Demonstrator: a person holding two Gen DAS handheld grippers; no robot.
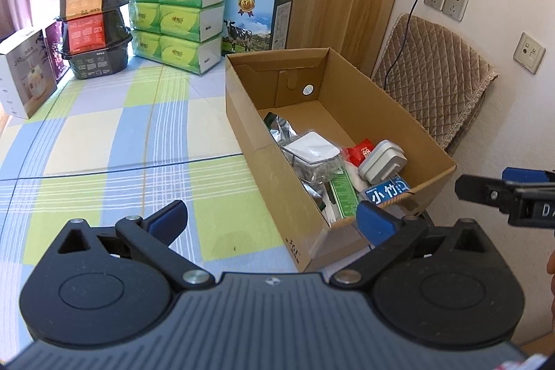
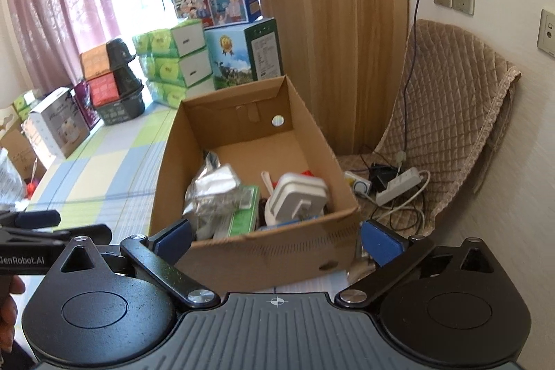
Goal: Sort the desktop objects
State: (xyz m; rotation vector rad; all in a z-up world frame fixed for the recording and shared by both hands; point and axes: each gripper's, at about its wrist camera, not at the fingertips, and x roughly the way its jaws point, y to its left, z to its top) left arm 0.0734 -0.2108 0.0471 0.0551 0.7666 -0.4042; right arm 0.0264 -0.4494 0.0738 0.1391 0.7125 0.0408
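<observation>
Both grippers empty, jaws wide apart: left gripper [image 1: 272,219] over the checked tablecloth [image 1: 104,144] by cardboard box [image 1: 242,113], right gripper [image 2: 275,240] at box near end. Inside box: white charger [image 2: 298,198], foil bag [image 2: 211,193], green pkt [image 1: 343,196], red pkt [image 1: 360,153].

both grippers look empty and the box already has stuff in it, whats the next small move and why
Probably swing the left gripper left over the checked tablecloth to look for leftover items. Both sets of jaws stand open and hold nothing, the right gripper faces the cardboard box, and the charger, foil pack and green box already lie inside.
</observation>
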